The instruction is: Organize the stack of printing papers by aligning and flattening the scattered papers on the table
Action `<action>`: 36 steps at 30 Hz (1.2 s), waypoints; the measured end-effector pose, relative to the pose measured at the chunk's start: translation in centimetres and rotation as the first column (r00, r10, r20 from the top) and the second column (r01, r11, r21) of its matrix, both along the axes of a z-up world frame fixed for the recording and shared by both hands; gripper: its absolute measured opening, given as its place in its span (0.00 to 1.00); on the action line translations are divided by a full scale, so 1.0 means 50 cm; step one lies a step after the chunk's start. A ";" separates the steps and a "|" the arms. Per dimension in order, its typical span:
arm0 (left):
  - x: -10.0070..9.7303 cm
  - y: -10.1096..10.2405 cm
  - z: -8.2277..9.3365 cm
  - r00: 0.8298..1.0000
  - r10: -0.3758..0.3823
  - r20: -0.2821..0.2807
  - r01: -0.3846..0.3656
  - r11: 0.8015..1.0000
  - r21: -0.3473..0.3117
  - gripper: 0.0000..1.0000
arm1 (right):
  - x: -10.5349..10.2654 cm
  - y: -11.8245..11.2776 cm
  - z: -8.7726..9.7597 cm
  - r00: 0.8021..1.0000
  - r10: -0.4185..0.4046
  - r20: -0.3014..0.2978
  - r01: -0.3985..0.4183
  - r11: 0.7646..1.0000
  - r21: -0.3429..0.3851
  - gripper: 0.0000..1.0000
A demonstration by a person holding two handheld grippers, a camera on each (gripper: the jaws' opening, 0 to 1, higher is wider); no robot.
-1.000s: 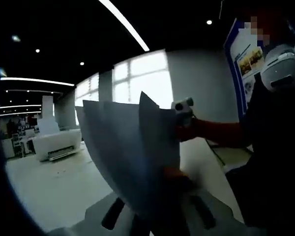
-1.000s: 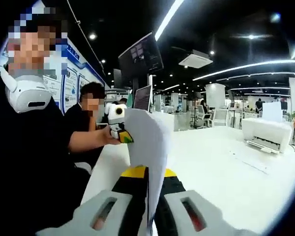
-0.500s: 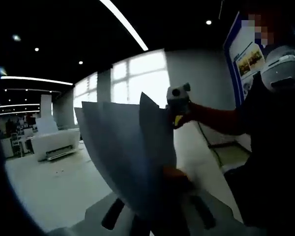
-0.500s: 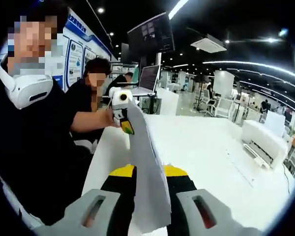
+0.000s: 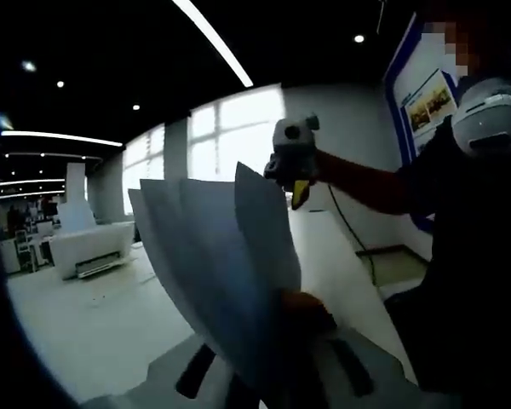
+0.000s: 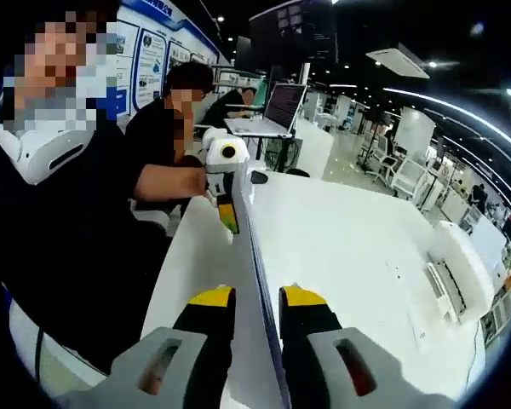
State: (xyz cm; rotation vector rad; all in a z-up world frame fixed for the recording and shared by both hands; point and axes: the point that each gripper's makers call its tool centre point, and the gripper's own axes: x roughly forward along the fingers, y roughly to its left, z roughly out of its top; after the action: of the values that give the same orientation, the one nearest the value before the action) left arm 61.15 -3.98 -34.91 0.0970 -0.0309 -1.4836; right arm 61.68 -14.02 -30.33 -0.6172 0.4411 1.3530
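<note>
Your paper stack (image 5: pixel 226 264) is up off the bench (image 6: pixel 341 247), held in the air btwn both tools, sheets standing on edge rather than lying flat. In the left gripper view you see the broad faces, fanned a bit, top corners pointing up and splayed apart, so edges aren't aligned. In the right gripper view the same stack (image 6: pixel 254 290) shows edge-on: a thin line running straight away from the camera, long axis from the right tool (image 6: pixel 256 311) out to the left tool (image 6: pixel 228 192) at the far end.

Right tool: yellow-tipped jaws sit either side of the stack's near end, clamped on it. Left tool (image 5: pixel 277 341): stack rises from btwn its jaws, pinched there; jaw tips mostly hidden by the sheets. In the left gripper view the right tool (image 5: pixel 291 162) sits at the stack's upper far corner, your hand and sleeve behind it.

White bench below, well apart from the paper. A white printer (image 6: pixel 456 268) rests on it at the right side; also seen at left in the left gripper view (image 5: pixel 89 247). A second person (image 6: pixel 175 128) sits beyond, by a laptop (image 6: pixel 277 111).
</note>
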 end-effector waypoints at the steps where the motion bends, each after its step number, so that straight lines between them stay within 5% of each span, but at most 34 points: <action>1: 0.001 0.000 0.000 1.000 0.001 -0.002 -0.001 1.000 0.001 0.05 | 0.002 0.003 0.001 1.000 0.004 0.001 -0.004 1.000 -0.010 0.17; 13: 0.005 -0.005 -0.002 1.000 0.005 0.006 -0.005 1.000 0.020 0.05 | 0.013 0.057 0.009 0.995 0.100 -0.003 -0.099 0.982 -0.163 0.17; 36: 0.009 -0.004 -0.003 1.000 0.009 0.009 -0.009 0.999 0.032 0.05 | -0.001 0.118 -0.056 0.973 0.214 -0.089 -0.231 0.857 -0.461 0.18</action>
State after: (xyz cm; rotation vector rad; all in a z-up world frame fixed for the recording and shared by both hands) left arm 61.61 -4.18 -35.09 0.1294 -0.0137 -1.4746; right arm 61.62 -8.13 -33.14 -1.0738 0.7564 1.4879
